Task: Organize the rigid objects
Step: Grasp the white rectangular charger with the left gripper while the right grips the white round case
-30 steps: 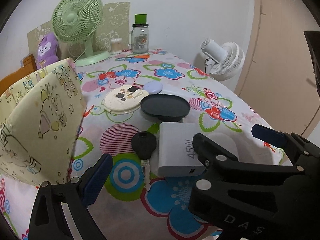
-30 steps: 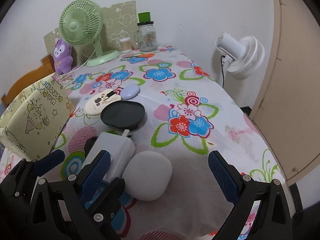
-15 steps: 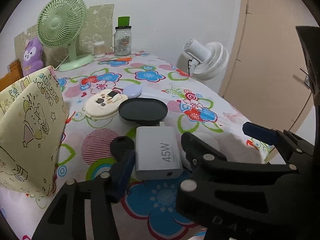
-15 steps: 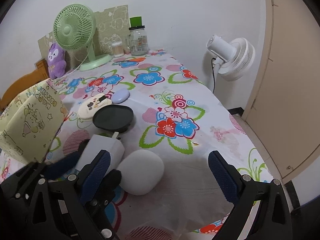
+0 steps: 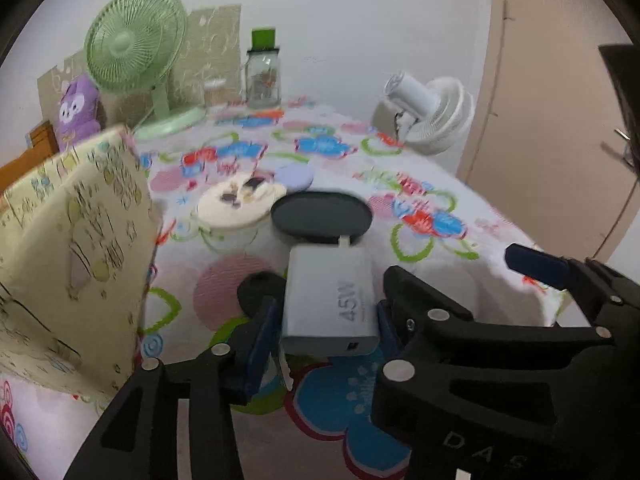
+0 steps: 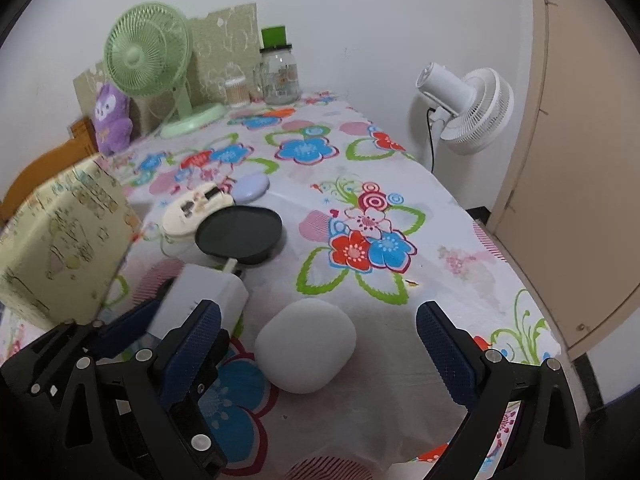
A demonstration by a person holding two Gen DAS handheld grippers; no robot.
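A grey-white 45W charger (image 5: 332,300) sits between the blue pads of my left gripper (image 5: 326,332), which is shut on its two sides; its plug prongs point at a black round dish (image 5: 320,212). In the right wrist view the charger (image 6: 204,292) is blurred. A black key fob (image 5: 258,292) lies just left of the charger, partly hidden by it. My right gripper (image 6: 320,348) stands open, its fingers wide on either side of a white rounded case (image 6: 306,344) without touching it. The right gripper's left finger (image 6: 196,344) overlaps the left gripper.
A cream cartoon compact (image 5: 236,204) and a lilac oval case (image 5: 294,178) lie behind the dish. A yellow patterned box (image 5: 68,248) stands at the left. At the back are a green fan (image 5: 136,56), a jar (image 5: 264,76) and a purple plush (image 5: 78,114). A white fan (image 6: 468,108) stands beyond the table's right edge.
The left gripper's jaws went from wide open to closed on the charger's sides. The right gripper stayed open around the white case.
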